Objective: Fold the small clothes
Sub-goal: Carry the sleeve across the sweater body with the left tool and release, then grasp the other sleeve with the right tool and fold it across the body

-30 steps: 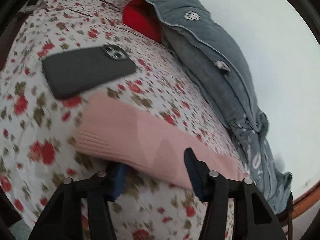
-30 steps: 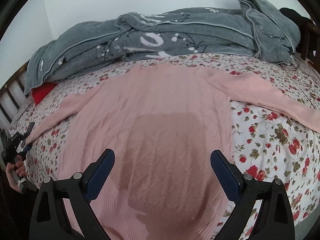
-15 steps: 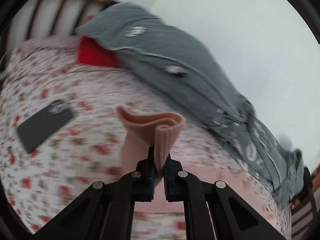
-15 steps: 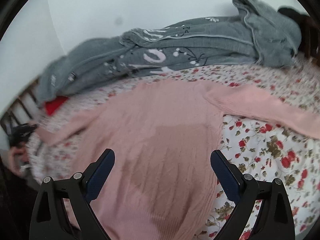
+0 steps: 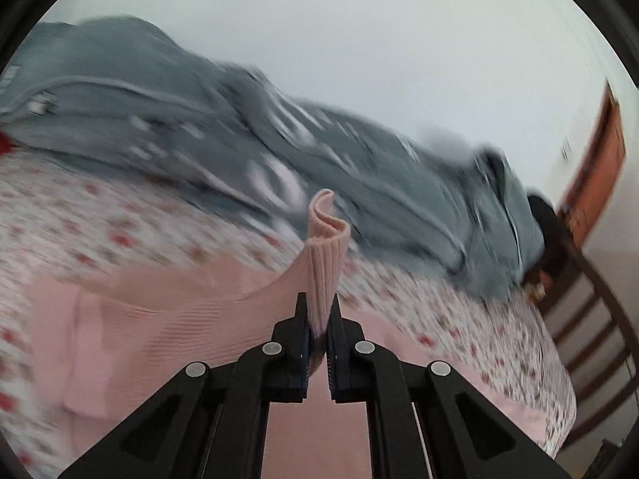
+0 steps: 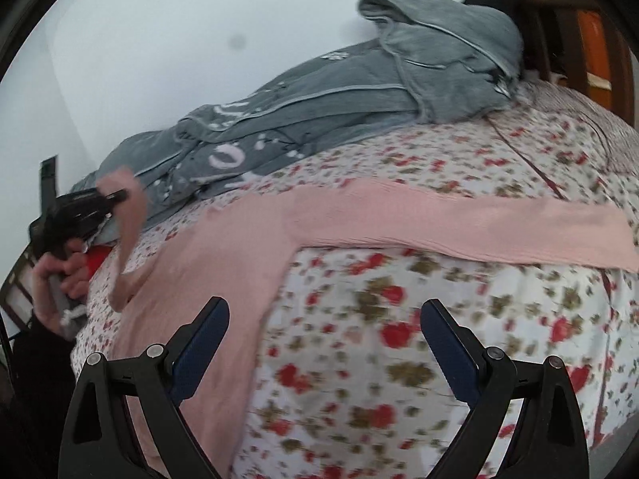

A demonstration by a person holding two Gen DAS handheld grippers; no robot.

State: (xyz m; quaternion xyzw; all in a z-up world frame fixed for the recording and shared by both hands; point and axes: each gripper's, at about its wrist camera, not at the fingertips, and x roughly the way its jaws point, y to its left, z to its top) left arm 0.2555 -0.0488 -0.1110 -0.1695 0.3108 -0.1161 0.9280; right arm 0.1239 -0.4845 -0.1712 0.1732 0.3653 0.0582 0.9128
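Left tongs (image 5: 318, 311) clamped tight on the ribbed cuff (image 5: 325, 239) of the sweater (image 6: 223, 255)'s sleeve. Cuff sticks up past the tips and curls over at 12 o'clock. Rest of that sleeve drapes from the tongs down toward 9 o'clock onto the sweater body. Left view is motion-blurred.

Right tongs (image 6: 324, 339) wide open, gripping nothing, hanging over the bed (image 6: 399, 319). Left finger (image 6: 201, 339) is over the sweater's edge; right finger is over bare floral sheet.

Sweater is pink, lying flat on the floral sheet. In right view the body runs from 7 o'clock up to center, other sleeve (image 6: 499, 223) stretched flat toward 3 o'clock. At 9 o'clock in right view: left tongs seen from outside with the lifted sleeve hanging off them, hand (image 6: 60, 275) on the handle below.

Grey blanket (image 6: 339, 95) is bunched along the far side of the bed against the wall, 10 to 1 o'clock in right view. Wooden bed frame (image 5: 579, 319) at 3–4 o'clock in left view.
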